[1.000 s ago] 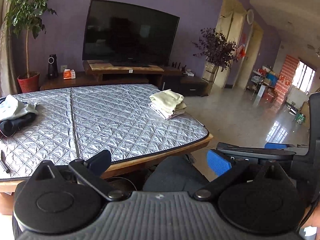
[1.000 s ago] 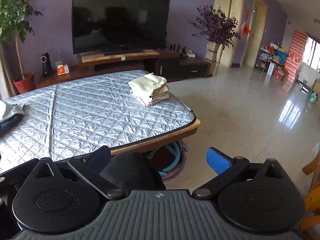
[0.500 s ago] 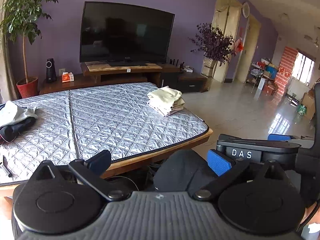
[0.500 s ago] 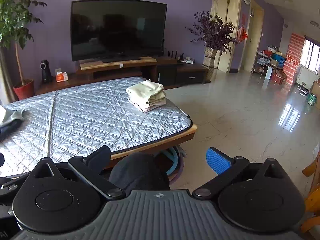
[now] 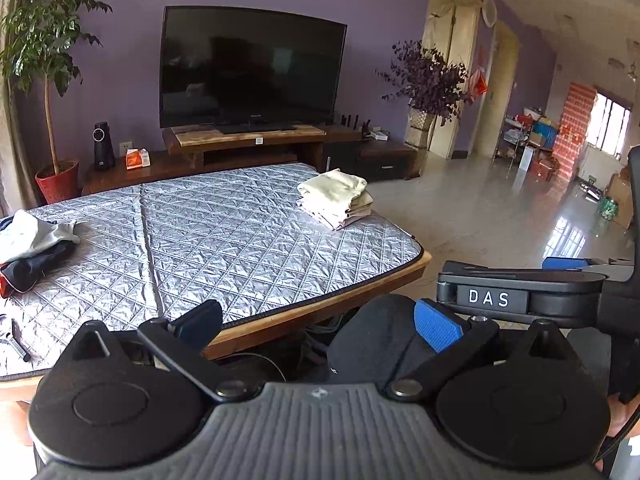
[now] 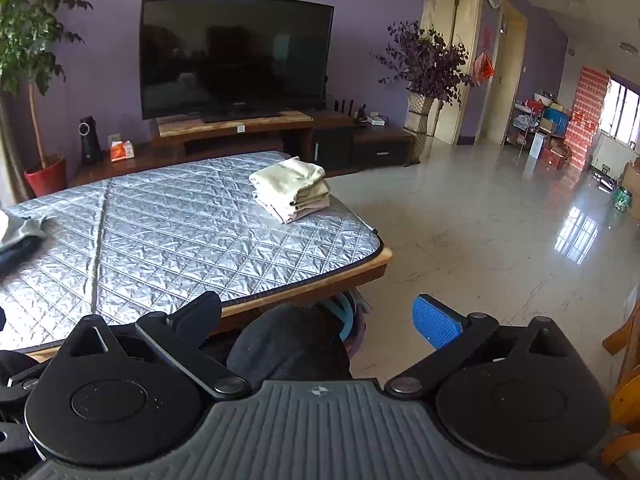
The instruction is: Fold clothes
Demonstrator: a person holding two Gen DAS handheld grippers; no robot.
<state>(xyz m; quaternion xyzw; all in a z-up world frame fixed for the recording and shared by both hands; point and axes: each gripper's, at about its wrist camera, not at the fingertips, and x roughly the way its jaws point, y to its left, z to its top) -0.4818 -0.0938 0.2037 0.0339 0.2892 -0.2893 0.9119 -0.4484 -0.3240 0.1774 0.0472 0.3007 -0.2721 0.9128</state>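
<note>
A stack of folded pale clothes (image 5: 335, 199) (image 6: 291, 190) rests near the far right corner of a table under a silver quilted cover (image 5: 224, 236) (image 6: 168, 232). Unfolded clothes, pale grey over dark (image 5: 32, 240) (image 6: 18, 236), lie in a heap at the table's left edge. My left gripper (image 5: 318, 322) is open and empty, held off the table's near edge, above a dark-clothed knee (image 5: 376, 336). My right gripper (image 6: 316, 318) is open and empty too, beside the left one; its body with a DAS label (image 5: 520, 294) shows in the left wrist view.
Behind the table stand a large TV (image 5: 250, 66) on a low wooden stand (image 5: 248, 140), a potted tree (image 5: 48, 80) at left and a dried plant in a vase (image 5: 426, 88) at right. Glossy tiled floor (image 6: 500, 220) spreads to the right. A wooden chair (image 6: 624, 392) edges in.
Both grippers have tilted up and drawn slightly back from the table, so the room sits lower in view. Jaws stay open; the clothes have not moved.
</note>
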